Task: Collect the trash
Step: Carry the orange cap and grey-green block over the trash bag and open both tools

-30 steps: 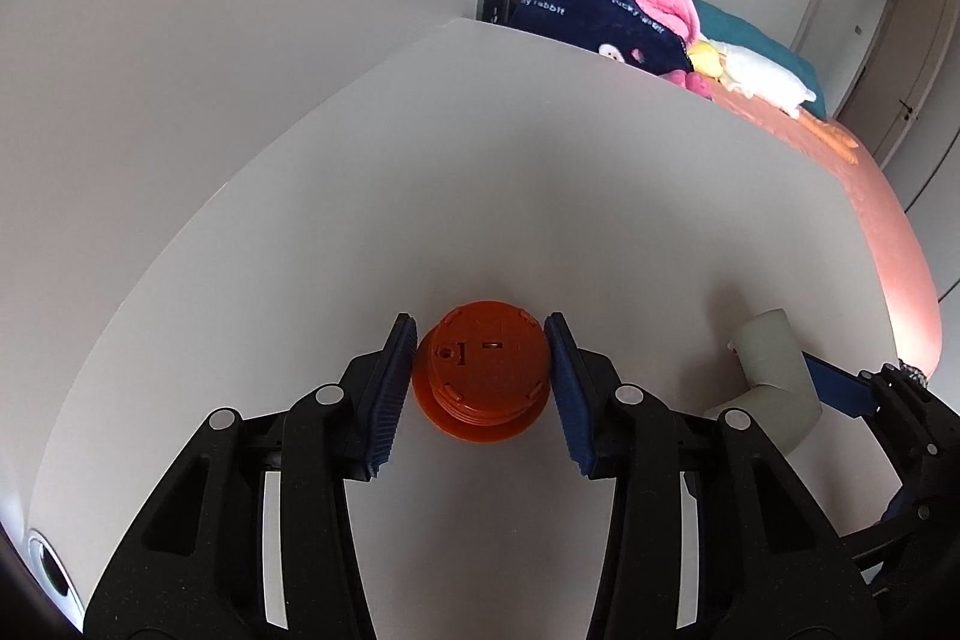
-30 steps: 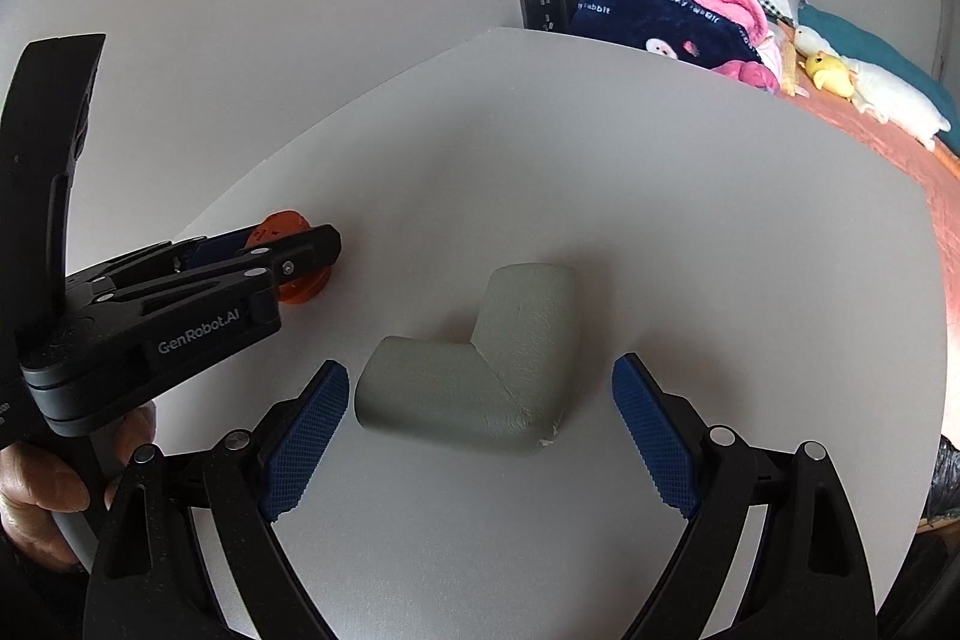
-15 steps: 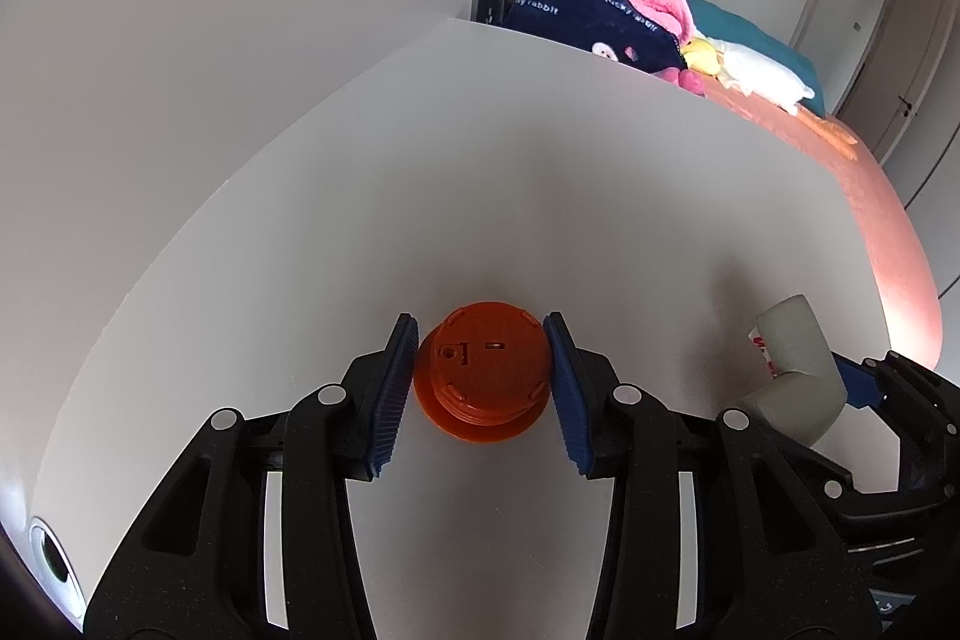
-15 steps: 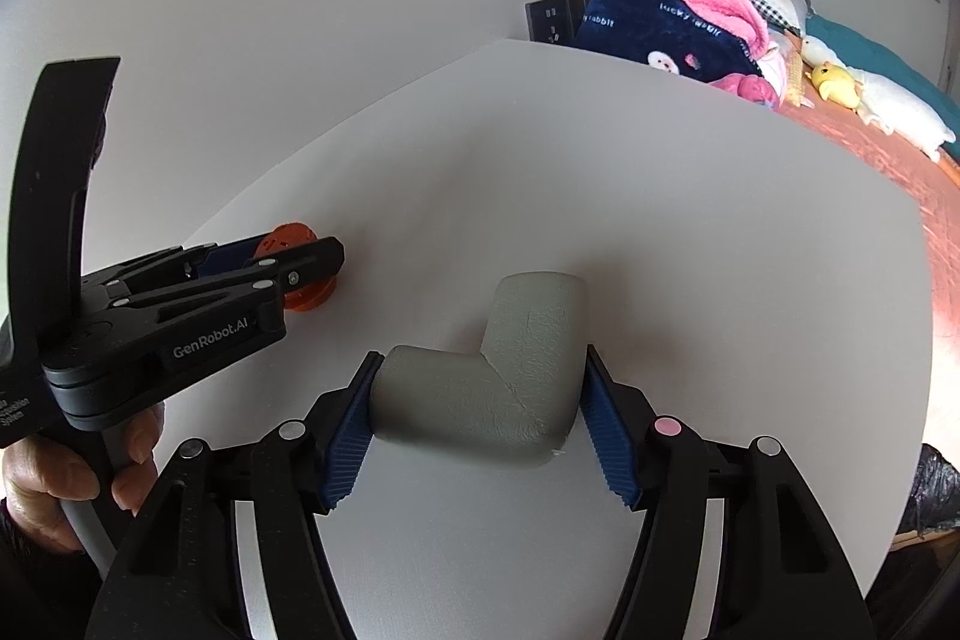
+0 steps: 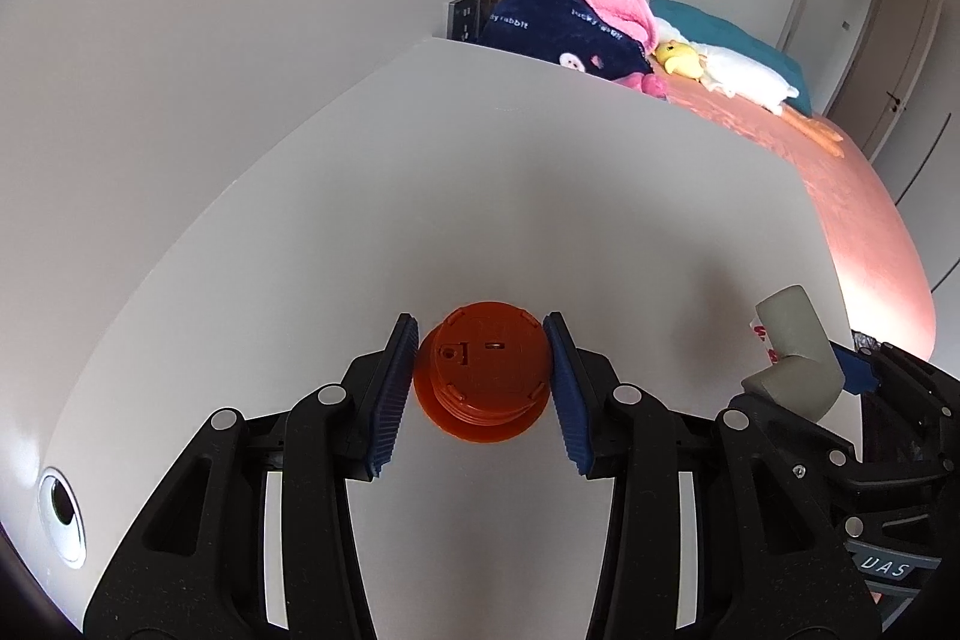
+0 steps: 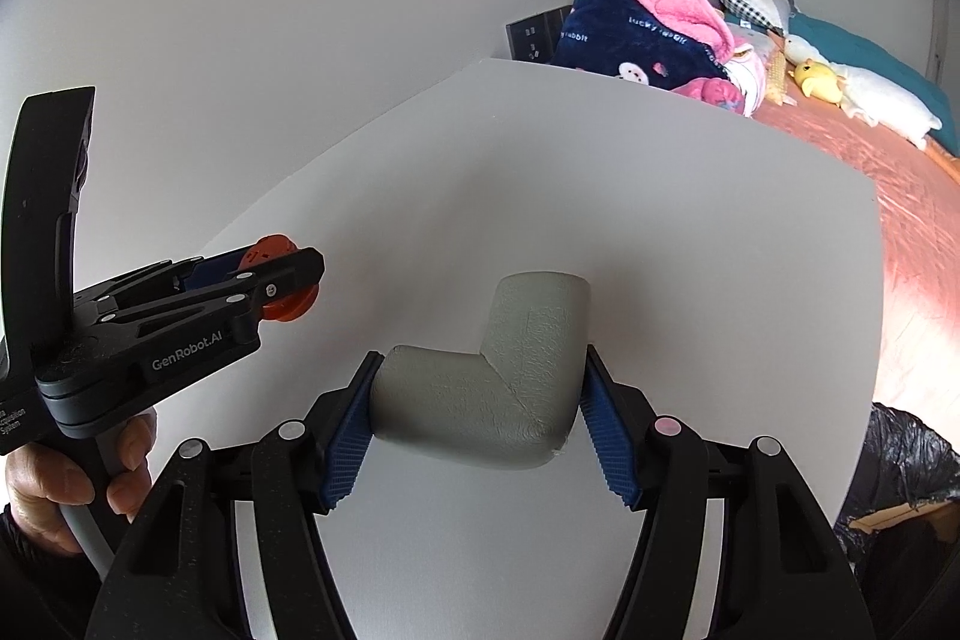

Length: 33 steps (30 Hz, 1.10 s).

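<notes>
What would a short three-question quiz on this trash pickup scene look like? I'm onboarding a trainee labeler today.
1. True or false: the right gripper is shut on the grey L-shaped foam piece.
2. What colour is the round lid between the left gripper pads? A) blue B) orange C) green
3. Fill in: a black ____ sits at the right edge of the right wrist view, past the white table.

Key: 1 true; 2 B; 3 trash bag.
</notes>
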{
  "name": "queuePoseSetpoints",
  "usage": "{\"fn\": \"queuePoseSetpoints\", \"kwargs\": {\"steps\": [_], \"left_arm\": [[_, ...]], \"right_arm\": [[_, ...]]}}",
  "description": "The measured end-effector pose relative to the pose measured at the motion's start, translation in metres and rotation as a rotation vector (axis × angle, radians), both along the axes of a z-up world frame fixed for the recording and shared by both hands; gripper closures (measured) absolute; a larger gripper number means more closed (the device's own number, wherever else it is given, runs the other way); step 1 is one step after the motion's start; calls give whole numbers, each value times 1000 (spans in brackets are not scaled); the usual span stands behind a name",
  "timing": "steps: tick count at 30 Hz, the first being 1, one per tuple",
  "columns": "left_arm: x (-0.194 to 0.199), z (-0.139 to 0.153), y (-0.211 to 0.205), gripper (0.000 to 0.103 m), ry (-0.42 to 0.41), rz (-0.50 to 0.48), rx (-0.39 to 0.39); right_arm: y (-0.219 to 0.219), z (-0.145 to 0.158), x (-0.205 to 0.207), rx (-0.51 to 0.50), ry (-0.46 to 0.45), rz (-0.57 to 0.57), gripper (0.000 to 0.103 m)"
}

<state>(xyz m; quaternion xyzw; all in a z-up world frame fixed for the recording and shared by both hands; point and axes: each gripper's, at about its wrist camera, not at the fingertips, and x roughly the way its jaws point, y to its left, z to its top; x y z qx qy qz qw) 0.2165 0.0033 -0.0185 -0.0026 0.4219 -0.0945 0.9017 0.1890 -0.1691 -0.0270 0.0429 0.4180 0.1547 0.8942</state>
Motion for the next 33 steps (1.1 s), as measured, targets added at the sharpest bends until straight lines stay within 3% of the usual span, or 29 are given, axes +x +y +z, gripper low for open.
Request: {"fn": "queuePoseSetpoints", "kwargs": {"steps": [33], "left_arm": [[-95,22,-78,60,-33,-101,-22]], "right_arm": [[-84,17,-104,50,-52,-106,38]]}}
